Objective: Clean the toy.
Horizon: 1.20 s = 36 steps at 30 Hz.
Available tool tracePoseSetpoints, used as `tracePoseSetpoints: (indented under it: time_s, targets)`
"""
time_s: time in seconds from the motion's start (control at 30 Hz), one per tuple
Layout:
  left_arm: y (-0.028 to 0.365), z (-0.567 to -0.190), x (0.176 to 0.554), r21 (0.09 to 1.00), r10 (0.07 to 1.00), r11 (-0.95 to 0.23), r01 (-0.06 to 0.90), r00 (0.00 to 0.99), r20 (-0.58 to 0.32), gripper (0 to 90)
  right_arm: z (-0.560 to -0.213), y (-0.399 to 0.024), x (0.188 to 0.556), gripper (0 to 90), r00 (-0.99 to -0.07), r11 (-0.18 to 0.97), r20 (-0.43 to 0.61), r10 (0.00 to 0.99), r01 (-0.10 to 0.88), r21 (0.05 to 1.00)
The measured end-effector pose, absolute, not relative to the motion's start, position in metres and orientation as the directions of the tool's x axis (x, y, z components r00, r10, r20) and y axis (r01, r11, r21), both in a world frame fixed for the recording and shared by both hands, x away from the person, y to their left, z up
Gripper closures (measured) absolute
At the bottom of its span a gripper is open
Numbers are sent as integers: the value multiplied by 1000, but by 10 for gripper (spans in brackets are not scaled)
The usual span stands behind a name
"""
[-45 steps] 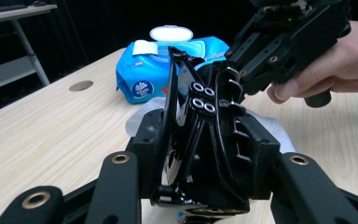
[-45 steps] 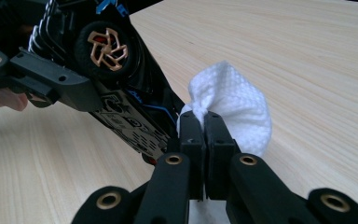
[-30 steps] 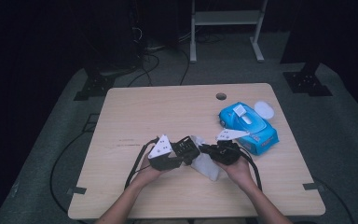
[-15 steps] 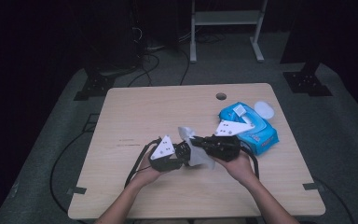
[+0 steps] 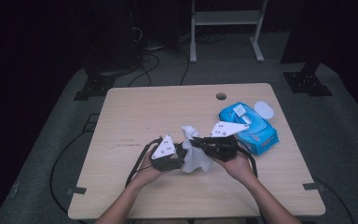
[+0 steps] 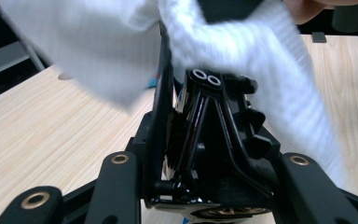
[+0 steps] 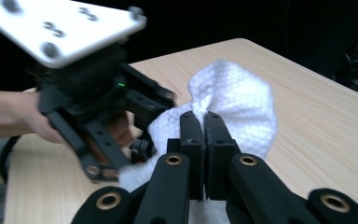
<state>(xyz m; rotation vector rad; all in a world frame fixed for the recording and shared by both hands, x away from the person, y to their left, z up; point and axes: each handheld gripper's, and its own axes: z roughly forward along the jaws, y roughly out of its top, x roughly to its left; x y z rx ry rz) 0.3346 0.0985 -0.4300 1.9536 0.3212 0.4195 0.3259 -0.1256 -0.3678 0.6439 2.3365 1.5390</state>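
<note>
Nearest you, your forearms come in over the front edge of the wooden surface, and your two hands meet just ahead of it, near the middle. Your left gripper sits low, close to the surface, its grey plate tilted up; its jaws are clenched on the lower part of a white wipe. In the left gripper view the wipe drapes across the top of the frame and over the jaws, so the exact contact point is hard to make out.

Your right gripper is just beside the left one, held a little higher, pointing across toward it. Its jaws are pressed together on a pinched fold of the same wipe. The right gripper view shows this clearly: the wipe bunches out from the tips of the closed jaws, with your left gripper and hand right behind it.

So the wipe hangs between the two grippers, one corner sticking up above them.

Farther back and to the right, a blue pack of wipes lies flat near the surface's right edge, a round white lid just beyond it. A small hole sits near the far edge.
</note>
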Motion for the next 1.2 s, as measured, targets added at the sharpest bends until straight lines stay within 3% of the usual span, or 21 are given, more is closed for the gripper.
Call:
tracePoseSetpoints:
  time_s: [0.4, 0.73, 0.97, 1.2]
  targets:
    - [93, -427, 337, 908, 409, -416, 37, 900, 151, 573, -366, -102, 323, 879, -902, 410, 0, 431, 196, 891]
    - [91, -425, 339, 913, 421, -404, 55, 898, 132, 573, -360, -106, 322, 879, -875, 419, -31, 483, 201, 885]
    - [87, -424, 338, 908, 414, -416, 46, 899, 144, 574, -366, -94, 320, 879, -902, 437, -12, 432, 197, 878]
    - [95, -424, 339, 909, 424, -414, 50, 894, 144, 573, -361, -112, 325, 879, -872, 398, -15, 490, 208, 894]
